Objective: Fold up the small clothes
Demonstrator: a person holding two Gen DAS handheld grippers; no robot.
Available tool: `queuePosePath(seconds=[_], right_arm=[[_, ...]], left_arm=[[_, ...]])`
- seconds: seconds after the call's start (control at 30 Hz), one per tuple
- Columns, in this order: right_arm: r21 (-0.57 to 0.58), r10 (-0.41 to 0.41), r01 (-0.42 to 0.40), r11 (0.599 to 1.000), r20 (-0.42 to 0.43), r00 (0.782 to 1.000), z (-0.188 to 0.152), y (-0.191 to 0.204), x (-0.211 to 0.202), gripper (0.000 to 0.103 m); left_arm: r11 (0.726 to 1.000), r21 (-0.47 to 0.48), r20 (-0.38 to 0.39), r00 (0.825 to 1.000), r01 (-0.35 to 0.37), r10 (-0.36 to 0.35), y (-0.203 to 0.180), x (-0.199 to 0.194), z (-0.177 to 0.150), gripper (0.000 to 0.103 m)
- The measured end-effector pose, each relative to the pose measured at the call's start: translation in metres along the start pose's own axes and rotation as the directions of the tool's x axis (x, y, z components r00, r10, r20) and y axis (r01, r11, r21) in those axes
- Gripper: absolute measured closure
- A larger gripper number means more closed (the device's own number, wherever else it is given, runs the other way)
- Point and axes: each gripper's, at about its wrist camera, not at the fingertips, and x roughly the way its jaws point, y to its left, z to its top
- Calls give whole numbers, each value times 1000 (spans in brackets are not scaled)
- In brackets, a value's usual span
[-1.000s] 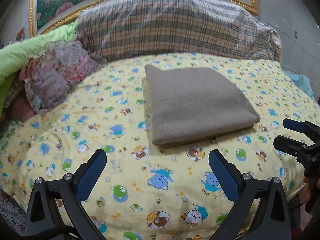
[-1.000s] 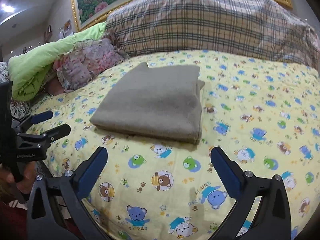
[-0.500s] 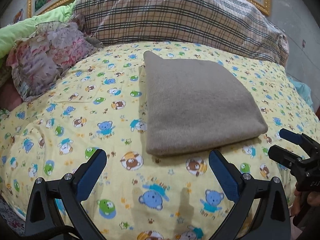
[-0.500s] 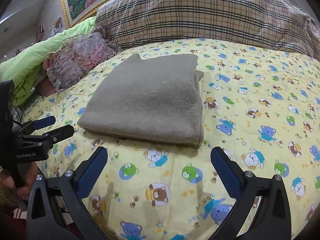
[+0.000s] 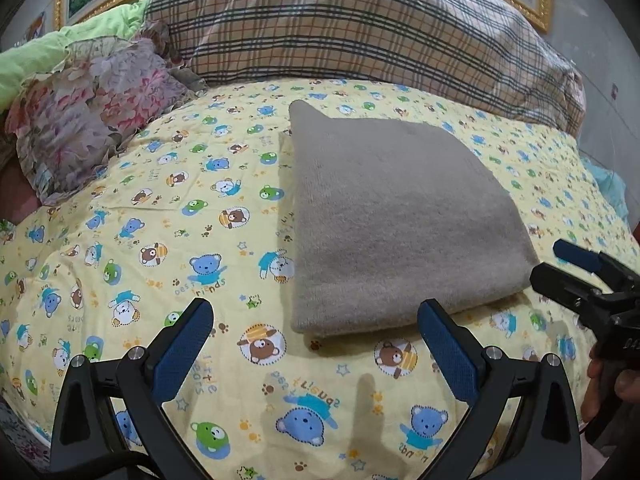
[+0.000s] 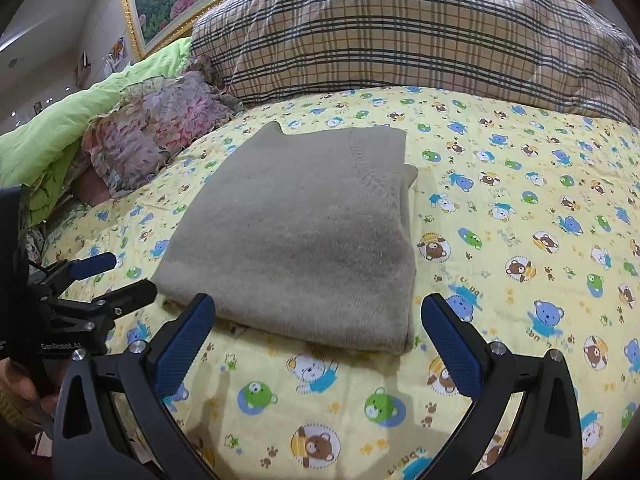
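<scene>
- Garment [image 5: 396, 216]: taupe knit piece, lying flat at centre frame in both wrist views, on the bed's yellow bear-print sheet [image 5: 160, 216]. Already a compact rectangle of several layers; thick folded edge toward the cameras, a stepped layer edge along its right side in the right wrist view [image 6: 304, 232].
- Step in hand, by judgement: the folding looks done or nearly so. What remains is either one more fold in half, or lifting the bundle aside.
- Left hand-held gripper [image 5: 316, 344]: fingers spread wide, nothing between them, hovering over the sheet at lower frame, just short of the garment's near left corner.
- Right hand-held gripper [image 6: 320, 336]: likewise spread and empty, lower frame, with the garment's near edge just beyond its blue pads [image 6: 188, 340]. Seen at right edge of the left view [image 5: 560, 268], it sits near the garment's near right corner, apart from it.
- Next move, by judgement: each gripper to close on a near corner, catching all layers together so the stack does not slide open.
- Surroundings: plaid pillow [image 5: 360, 28] across upper frame; floral cushion [image 5: 96, 112] and green quilt [image 6: 60, 136] at upper left; gilt-framed picture [image 6: 160, 4] behind.
</scene>
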Motion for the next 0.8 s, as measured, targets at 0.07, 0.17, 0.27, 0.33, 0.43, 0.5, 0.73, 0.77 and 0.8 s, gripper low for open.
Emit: queuePosePath(seconds=[0.07, 0.17, 0.27, 0.33, 0.43, 0.5, 0.73, 0.77, 0.8], right_arm=[[9, 5, -5, 1000, -3, 1000, 2, -2, 3, 0], [14, 11, -11, 1000, -2, 1000, 4, -4, 5, 0], [15, 17, -17, 1000, -4, 1000, 4, -4, 7, 0], [19, 21, -20, 1000, -4, 1000, 5, -4, 7, 0], [18, 21, -21, 1000, -1, 1000, 6, -5, 8, 0], [18, 21, -21, 1000, -3, 1000, 6, -5, 9, 0], [19, 23, -23, 1000, -3, 1000, 7, -6, 9, 0], [20, 24, -24, 1000, -4, 1000, 8, -6, 9, 0], [21, 24, -24, 999, -5, 1000, 8, -6, 9, 0]], left_arm=[[1000, -7, 7, 1000, 0, 0, 1, 0, 2, 1], [1000, -3, 21, 1000, -8, 8, -1, -1, 5, 1], [1000, 3, 20, 1000, -7, 7, -3, 0, 6, 1], [1000, 4, 20, 1000, -6, 6, -4, 0, 6, 1], [1000, 8, 20, 1000, -10, 9, -6, 0, 6, 1], [1000, 11, 16, 1000, -12, 12, -7, 0, 6, 1], [999, 11, -7, 999, -31, 31, -8, 4, 4, 1], [999, 11, -8, 999, -31, 31, -8, 4, 4, 1], [999, 12, -9, 999, -33, 33, -8, 5, 4, 1]])
